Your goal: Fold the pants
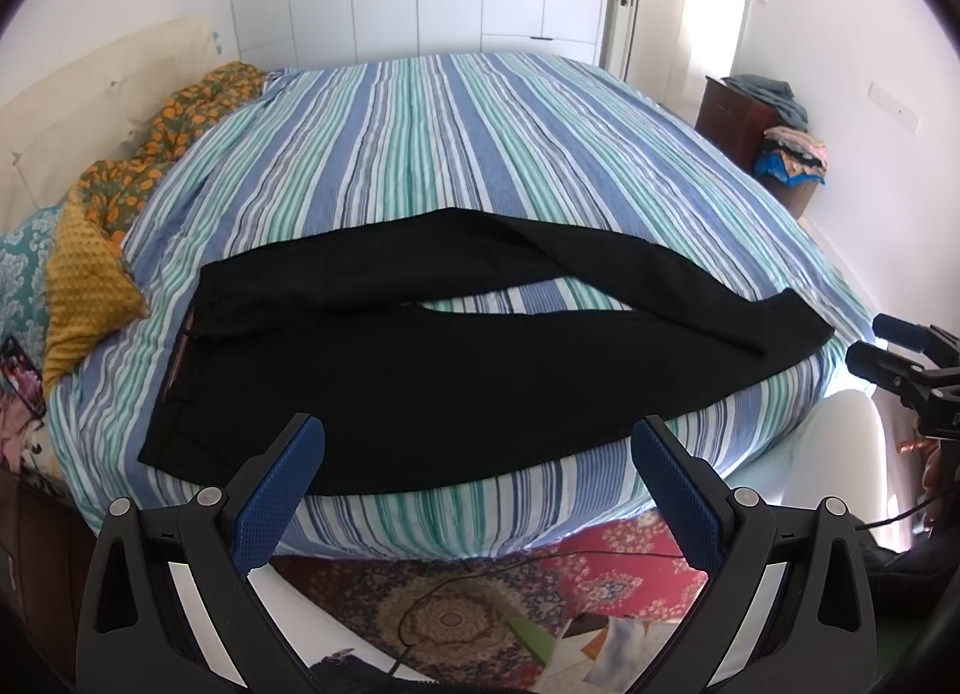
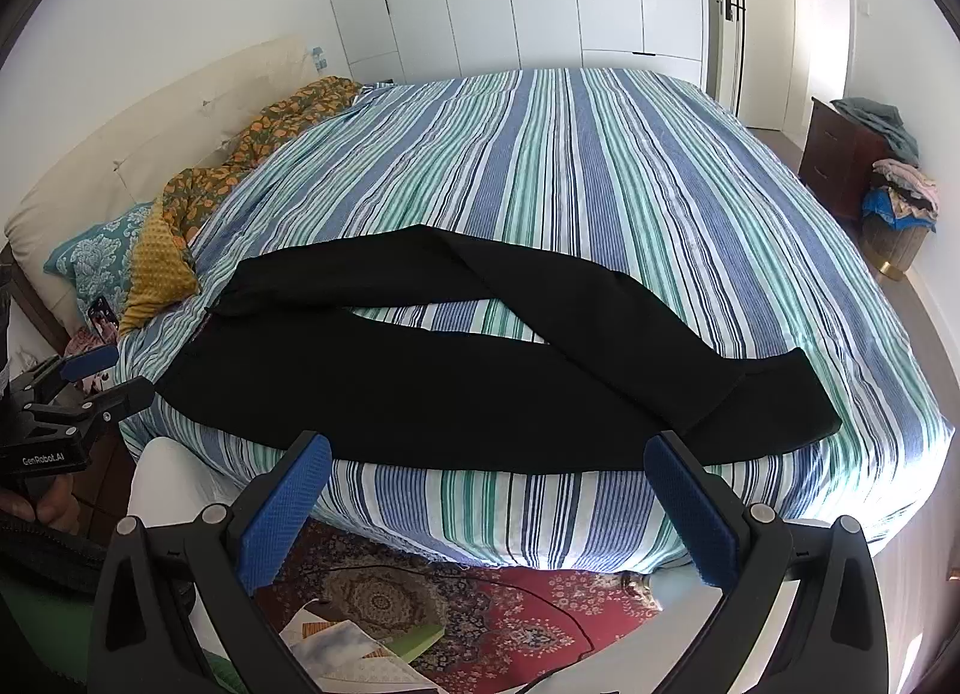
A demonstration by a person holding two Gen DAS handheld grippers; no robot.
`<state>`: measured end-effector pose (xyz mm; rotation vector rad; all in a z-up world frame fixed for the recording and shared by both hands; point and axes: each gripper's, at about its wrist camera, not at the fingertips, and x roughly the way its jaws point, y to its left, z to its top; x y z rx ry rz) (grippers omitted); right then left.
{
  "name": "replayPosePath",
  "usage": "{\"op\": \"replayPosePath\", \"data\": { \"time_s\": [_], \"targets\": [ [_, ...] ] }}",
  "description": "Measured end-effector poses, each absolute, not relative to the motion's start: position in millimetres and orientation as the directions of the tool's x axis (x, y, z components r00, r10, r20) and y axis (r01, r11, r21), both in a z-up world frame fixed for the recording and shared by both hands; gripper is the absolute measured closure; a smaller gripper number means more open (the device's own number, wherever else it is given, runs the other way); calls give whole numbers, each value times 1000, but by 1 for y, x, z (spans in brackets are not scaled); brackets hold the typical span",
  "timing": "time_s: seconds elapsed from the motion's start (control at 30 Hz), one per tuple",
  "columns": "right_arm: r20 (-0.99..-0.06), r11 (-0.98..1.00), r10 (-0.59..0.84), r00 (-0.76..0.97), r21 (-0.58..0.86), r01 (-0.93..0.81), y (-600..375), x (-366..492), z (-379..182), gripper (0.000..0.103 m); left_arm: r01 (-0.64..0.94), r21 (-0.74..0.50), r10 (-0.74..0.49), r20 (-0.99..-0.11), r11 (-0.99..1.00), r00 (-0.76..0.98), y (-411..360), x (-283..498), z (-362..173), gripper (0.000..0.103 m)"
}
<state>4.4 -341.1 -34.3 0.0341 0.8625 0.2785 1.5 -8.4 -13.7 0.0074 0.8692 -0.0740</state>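
Black fabric trousers (image 1: 456, 370) lie spread mid-frame on the striped bedsheet (image 1: 480, 142) for folding; left gripper (image 1: 480, 460) and right gripper (image 2: 487, 472), lower frame, gape wide, empty.

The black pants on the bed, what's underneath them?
The pants lie on the striped bedsheet, which shows all around them and through the gap between the legs. The sheet right under the cloth is covered, so anything there cannot be seen.
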Motion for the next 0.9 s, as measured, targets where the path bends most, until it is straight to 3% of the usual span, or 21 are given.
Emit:
{"op": "replayPosePath", "data": {
  "time_s": [0.9],
  "targets": [
    [-744,976,197,639,85,-203,-343,3,-32,0,67,-13,-54,-756,998,653,-7,2,-8,1]
  ]
}}
